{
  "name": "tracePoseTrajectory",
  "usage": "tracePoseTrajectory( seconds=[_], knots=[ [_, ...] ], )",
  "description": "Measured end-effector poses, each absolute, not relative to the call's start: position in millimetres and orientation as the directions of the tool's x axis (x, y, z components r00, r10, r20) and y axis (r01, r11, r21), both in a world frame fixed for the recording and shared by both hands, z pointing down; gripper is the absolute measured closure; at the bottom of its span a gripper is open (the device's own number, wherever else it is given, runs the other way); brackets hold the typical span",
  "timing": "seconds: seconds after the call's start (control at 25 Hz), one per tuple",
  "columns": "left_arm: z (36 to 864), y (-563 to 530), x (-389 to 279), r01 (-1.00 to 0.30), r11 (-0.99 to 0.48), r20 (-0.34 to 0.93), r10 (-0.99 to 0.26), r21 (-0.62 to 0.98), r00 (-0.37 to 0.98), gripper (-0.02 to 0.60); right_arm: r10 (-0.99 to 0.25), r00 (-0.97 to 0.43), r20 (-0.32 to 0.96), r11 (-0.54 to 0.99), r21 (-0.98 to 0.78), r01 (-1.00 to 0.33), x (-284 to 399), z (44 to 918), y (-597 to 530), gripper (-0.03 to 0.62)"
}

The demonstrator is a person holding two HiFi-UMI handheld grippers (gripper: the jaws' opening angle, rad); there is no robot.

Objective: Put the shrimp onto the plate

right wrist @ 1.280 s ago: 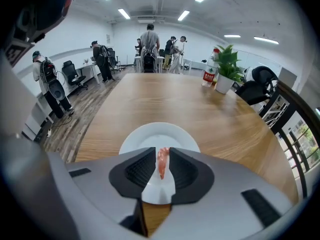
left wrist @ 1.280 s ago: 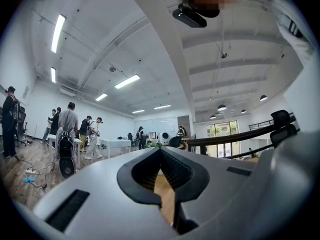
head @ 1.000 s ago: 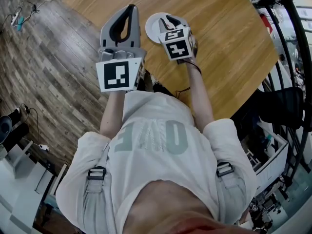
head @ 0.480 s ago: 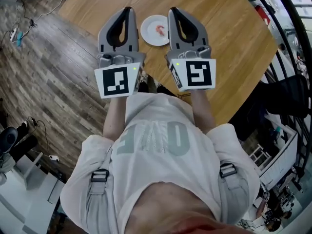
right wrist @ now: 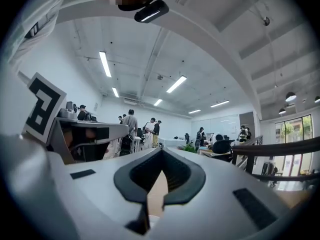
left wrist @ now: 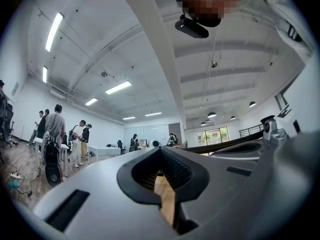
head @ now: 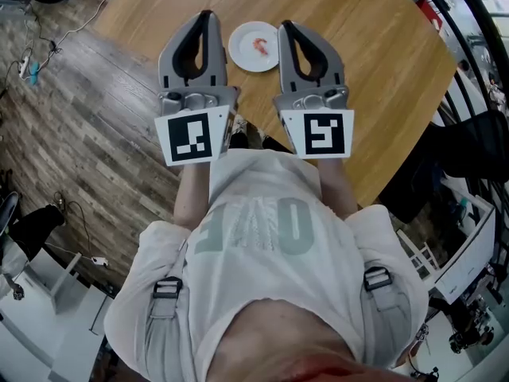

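A small pink shrimp (head: 261, 46) lies on a round white plate (head: 240, 48) on the wooden table (head: 358, 62). My left gripper (head: 205, 16) and right gripper (head: 285, 25) are held side by side above the table's near edge, pointing away from me. The plate sits between their tips, slightly beyond them, and neither touches it. Both are shut with nothing in them. In the left gripper view the left gripper (left wrist: 160, 153) has its jaws together at the tip, with a strip of table wood showing through the gap behind. The right gripper (right wrist: 161, 151) looks the same in the right gripper view.
The table's near edge runs diagonally, with dark plank floor (head: 87, 110) to the left. Black railing and shelving (head: 477, 94) stand at the right. Both gripper views look out level across a large room with several people (left wrist: 55, 129) standing far off.
The right gripper has drawn back from over the plate and now sits level beside the left one. The shrimp, hidden before, now shows on the plate. The left gripper barely moved.
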State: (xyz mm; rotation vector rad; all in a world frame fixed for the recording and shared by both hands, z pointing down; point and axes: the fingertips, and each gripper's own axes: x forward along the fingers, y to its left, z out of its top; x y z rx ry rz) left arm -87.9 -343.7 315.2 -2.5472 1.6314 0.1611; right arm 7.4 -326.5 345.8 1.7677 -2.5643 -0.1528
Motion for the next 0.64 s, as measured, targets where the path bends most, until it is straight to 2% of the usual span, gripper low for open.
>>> tracePoseTrajectory(
  seconds=[0.64],
  knots=[
    [313,-344,-77,-0.898,-0.436,-0.145,-0.887,-0.052,0.439,0.575,-0.938,-0.345,-0.037,0.342,0.075,-0.937,20,344,-330,0.576]
  ],
)
